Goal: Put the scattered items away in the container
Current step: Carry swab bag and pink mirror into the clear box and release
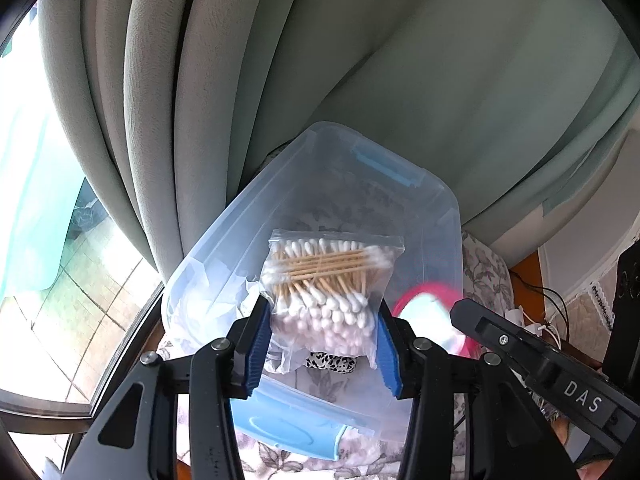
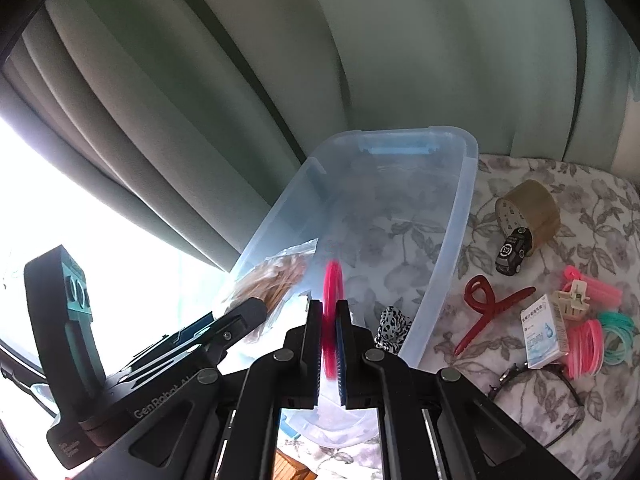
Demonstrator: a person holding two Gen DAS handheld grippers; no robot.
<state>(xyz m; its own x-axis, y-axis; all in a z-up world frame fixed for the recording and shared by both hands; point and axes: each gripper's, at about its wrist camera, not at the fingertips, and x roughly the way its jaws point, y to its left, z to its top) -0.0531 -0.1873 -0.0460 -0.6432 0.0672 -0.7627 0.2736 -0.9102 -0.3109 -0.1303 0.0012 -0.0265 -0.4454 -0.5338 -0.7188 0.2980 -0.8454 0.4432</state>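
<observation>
Heavy grey-green curtains (image 1: 280, 80) hung in soft vertical folds beyond both grippers, and a floral-printed cloth (image 2: 560, 408) covered the surface below them. Directly ahead of the two grippers sat the clear plastic storage bin (image 2: 456, 216), a rounded rectangle with translucent walls and a blue latch handle at its far end; a blue-edged lid (image 1: 288, 428) lay under its near end. Inside it, near the front wall, lay some crumpled white material and a black-and-white leopard-print scrunchie (image 2: 394, 330).

The left gripper (image 1: 323, 322) clamped a clear zip bag of cotton swabs (image 1: 328, 280) between its blue ribbed pads, holding it over the bin's near end; the wooden sticks and white and pink tips showed sharply in the left wrist view, while the right wrist view caught the bag only as a blurred tan shape. The right gripper (image 2: 330, 326) pinched a thin pink-rimmed round disc (image 2: 332, 292) edge-on, jaws nearly together, just above the bin's near rim; the left view showed its pale face, blurred.

Only the right wrist view showed the loose items to the right of that gripper: a brown tape roll (image 2: 528, 208), a small black toy car (image 2: 514, 252) touching it, a red hair claw (image 2: 490, 304), a small white-and-blue box (image 2: 544, 332), pink and green rubber bands (image 2: 600, 336), and a dark headband (image 2: 560, 380).
</observation>
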